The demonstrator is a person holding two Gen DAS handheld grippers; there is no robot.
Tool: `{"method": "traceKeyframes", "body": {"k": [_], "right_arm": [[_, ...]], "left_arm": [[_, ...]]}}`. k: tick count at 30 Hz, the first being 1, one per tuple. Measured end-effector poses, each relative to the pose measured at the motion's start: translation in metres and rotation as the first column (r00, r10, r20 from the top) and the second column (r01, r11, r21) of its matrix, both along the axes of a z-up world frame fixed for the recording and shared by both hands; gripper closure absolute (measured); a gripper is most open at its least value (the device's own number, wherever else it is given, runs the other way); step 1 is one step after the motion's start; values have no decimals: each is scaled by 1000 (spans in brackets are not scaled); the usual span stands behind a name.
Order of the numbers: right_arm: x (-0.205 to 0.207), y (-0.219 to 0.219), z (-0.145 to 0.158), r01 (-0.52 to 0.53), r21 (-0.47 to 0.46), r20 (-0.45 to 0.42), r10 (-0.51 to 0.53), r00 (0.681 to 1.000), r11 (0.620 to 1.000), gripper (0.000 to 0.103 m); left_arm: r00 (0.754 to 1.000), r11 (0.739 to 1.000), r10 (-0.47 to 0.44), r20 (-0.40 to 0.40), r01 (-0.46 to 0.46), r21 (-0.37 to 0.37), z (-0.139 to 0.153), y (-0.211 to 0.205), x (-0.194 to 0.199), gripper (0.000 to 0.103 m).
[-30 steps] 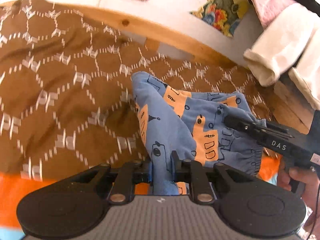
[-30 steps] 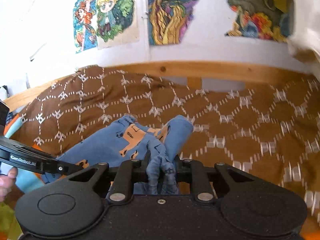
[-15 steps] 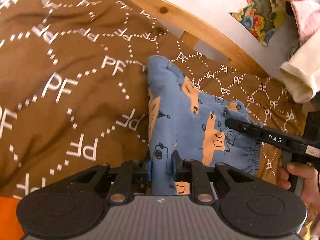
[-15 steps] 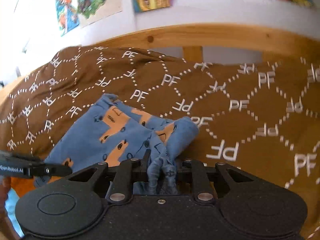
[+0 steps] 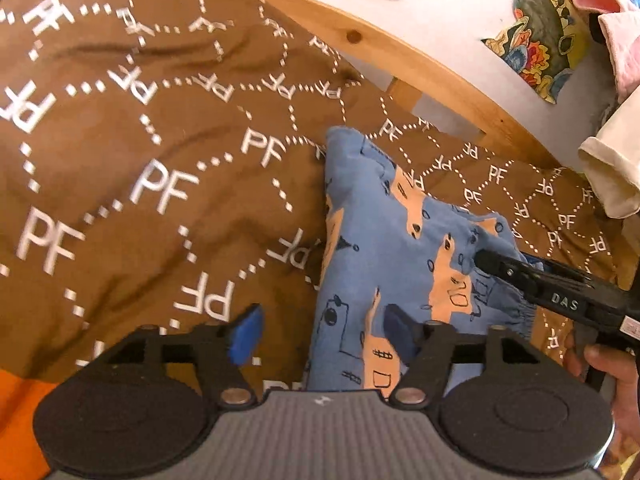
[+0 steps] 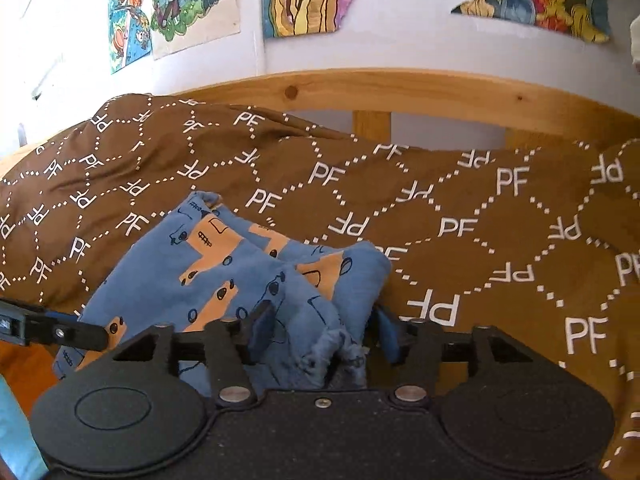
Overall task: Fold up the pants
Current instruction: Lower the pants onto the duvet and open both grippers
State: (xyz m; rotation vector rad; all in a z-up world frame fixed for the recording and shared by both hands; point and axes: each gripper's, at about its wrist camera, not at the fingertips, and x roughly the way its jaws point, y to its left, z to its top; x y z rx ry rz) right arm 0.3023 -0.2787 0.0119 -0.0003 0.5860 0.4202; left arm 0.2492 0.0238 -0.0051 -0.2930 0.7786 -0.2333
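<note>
The left gripper (image 5: 322, 332) is opening over the folded blue pants (image 5: 384, 248), lying on the brown blanket (image 5: 140, 184) near the wooden rail (image 5: 420, 64); the right gripper's finger (image 5: 520, 274) rests on them.

pants (image 5: 384, 248): soft matt blue cloth, knit-looking, with a flat orange and dark-line print; gathered elastic at the waist edge, a frayed hem by the right gripper
bedspread (image 5: 160, 160): matt brown woven cloth, lightly creased, with white printed letters and dotted lines
bed rail (image 6: 400, 88): pale wood, smooth, with visible knots and a slight sheen
left gripper (image 5: 320, 332): matt black plastic arms, ribbed grey plastic body, shiny metal pins, blue rubbery pads
right gripper (image 6: 324, 332): matt black plastic with a fine speckled grain, shiny metal pins and screw
posters (image 6: 176, 4): thin paper, flat colours, torn edges
wall (image 6: 400, 40): smooth matt white paint
</note>
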Motion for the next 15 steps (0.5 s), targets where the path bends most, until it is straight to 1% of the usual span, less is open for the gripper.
{"method": "traceKeyframes", "body": {"k": [1,4,6,8,10,15], "right_arm": [[-2,0,1,2,-3,8,-2,1000,1000,39],[-7,-1,3,25,-8,39,-24,999,1000,25],[-12,-2,7,46,3,67,-46,997,999,19],[-18,-3,13,68,18,89,-69,994,998,8],[-24,-4,19,82,35,117,-86,989,996,2],[-43,-6,33,115,60,169,-124,978,992,1]], "left_arm": [[1000,1000,7,7,-7,11,3,-1,-1,21],[999,999,25,34,-27,36,10,-4,-7,11],[998,997,35,51,-39,61,16,-8,-10,5],[997,995,42,72,-49,92,21,-12,-14,3],[995,991,40,95,-52,122,28,-16,-18,0],[989,982,31,144,-57,183,42,-26,-31,0]]}}
